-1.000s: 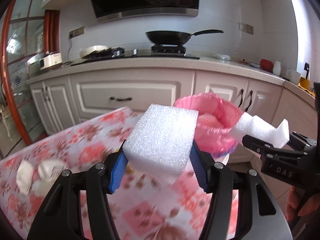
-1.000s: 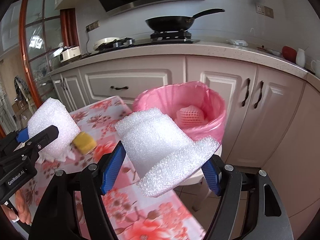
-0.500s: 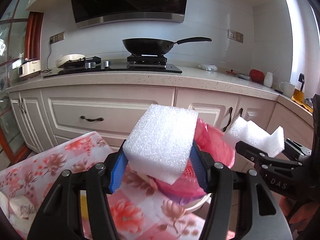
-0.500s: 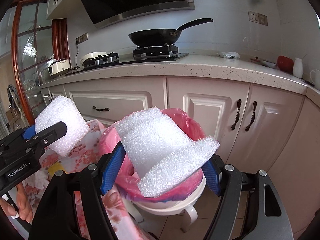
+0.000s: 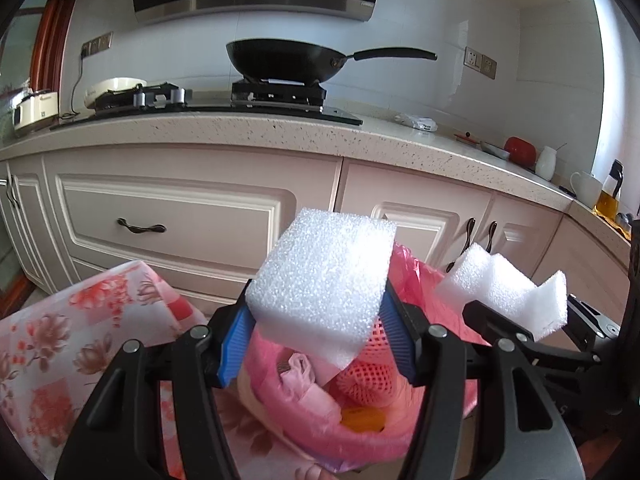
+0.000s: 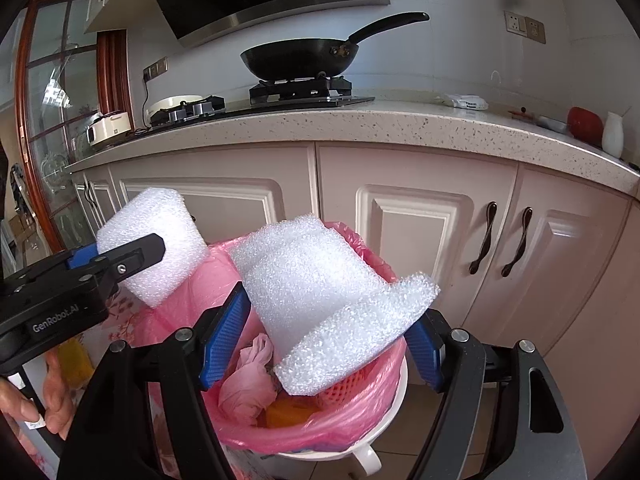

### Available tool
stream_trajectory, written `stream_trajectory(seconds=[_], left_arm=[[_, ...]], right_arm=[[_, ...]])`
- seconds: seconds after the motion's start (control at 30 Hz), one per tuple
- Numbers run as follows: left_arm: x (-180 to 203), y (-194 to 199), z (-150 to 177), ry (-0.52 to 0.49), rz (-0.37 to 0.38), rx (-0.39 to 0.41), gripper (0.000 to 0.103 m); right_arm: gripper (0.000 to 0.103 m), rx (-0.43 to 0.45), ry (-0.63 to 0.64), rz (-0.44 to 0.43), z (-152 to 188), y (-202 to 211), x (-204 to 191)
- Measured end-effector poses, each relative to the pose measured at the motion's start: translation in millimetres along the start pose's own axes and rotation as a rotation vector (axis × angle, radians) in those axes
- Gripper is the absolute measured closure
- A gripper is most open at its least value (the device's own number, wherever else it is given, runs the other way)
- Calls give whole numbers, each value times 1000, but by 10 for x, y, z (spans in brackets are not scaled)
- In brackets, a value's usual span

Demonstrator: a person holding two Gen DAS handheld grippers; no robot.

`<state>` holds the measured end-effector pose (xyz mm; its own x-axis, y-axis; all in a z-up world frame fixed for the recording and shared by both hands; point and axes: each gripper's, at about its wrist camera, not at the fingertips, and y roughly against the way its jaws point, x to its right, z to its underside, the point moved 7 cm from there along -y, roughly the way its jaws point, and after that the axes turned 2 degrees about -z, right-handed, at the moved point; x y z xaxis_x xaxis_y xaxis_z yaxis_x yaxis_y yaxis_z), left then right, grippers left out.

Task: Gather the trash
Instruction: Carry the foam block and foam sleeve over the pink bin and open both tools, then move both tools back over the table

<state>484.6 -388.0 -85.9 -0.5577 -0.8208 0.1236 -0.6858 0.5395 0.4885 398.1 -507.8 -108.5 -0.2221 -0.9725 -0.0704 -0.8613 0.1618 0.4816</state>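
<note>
Both hands [image 6: 24,396] tilted over bin [image 6: 384,420]

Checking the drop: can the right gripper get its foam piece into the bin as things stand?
Probably yes. The right gripper holds its foam piece over the open pink-lined bin, with nothing covering the mouth; the left gripper sits off to the side.

"GenRobot.AI" is printed in white on the black body of the left tongs [image 6: 132,256]; no other text is legible.
</note>
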Motion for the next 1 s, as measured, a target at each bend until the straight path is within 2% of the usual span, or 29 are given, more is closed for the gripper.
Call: stream_trajectory(seconds=[0.07, 0.17, 0.27, 0.43, 0.53, 0.6, 0.67, 0.8, 1.0], left_arm=[[6, -107, 10, 5, 6, -6, 45], [-27, -253, 76, 12, 8, -27, 32], [-98, -320, 131, 20, 9, -42, 29], [-236, -245, 154, 14, -28, -31, 26], [-346, -71, 155, 35, -55, -17, 23], [-452, 145, 176, 52, -96, 6, 14], [-530, 374, 214, 57, -133, 24, 10], [-663, 859, 345, 63, -185, 40, 6], [-884, 1596, 582, 91, -243, 45, 5]], right_arm=[[32, -10, 3, -15, 1, -88, 17], [26, -22, 5, -22, 31, -192, 36], [22, -26, 8, -19, 87, -238, 45], [22, -36, 6, -12, 160, -232, 42], [22, -37, 20, -2, 166, -141, -27], [22, -42, 42, 5, 166, -61, -105], [22, -41, 63, 1, 164, 59, -223], [22, -33, 81, -14, 183, 308, -469], [22, -41, 94, -57, 277, 673, -904]])
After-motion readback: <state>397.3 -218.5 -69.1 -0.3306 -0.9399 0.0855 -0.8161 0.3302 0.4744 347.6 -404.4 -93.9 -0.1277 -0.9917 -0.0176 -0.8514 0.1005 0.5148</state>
